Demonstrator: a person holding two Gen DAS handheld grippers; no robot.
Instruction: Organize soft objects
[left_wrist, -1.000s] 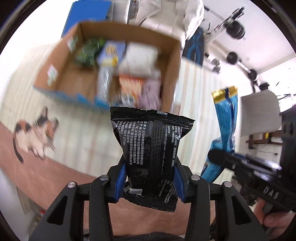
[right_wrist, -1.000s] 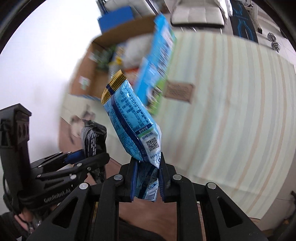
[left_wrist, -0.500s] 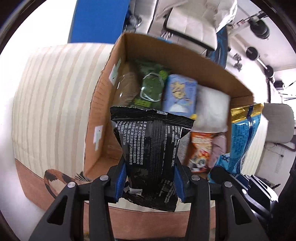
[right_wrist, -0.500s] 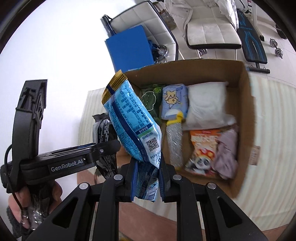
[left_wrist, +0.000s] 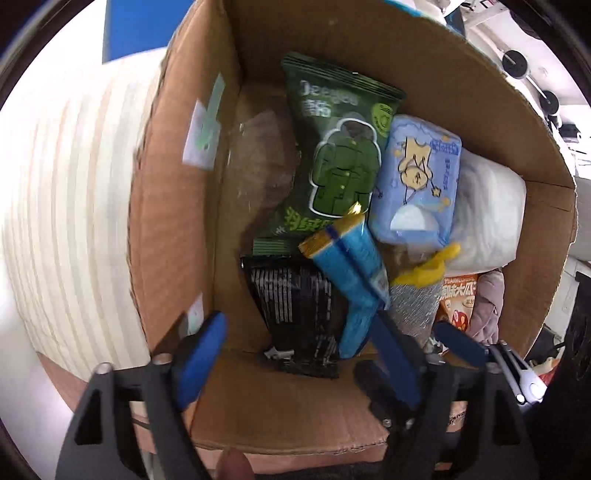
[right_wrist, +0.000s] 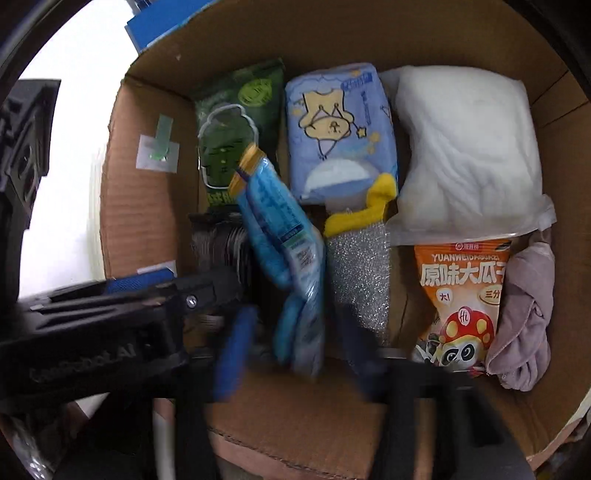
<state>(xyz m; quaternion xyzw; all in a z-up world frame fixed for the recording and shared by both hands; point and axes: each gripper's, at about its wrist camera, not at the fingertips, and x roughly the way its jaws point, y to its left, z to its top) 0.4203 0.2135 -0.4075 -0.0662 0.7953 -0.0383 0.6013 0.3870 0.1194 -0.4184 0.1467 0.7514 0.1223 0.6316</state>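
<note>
Box (left_wrist: 369, 44) holds both packets: black packet (left_wrist: 295, 310) by its left wall, blue packet (right_wrist: 284, 236) just right of it, long axes running near wall to far, gold end far. Left claw (left_wrist: 295, 354) and right claw (right_wrist: 291, 350) have just been opening; jaws wide, pads clear.

Black packet (right_wrist: 221, 240) half hidden behind blurred blue packet (right_wrist: 280, 229)

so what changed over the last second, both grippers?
Both carried their packets over the cardboard box and just opened. The black packet and blue packet now sit between spread fingers, apparently released. Other box contents unchanged.
</note>
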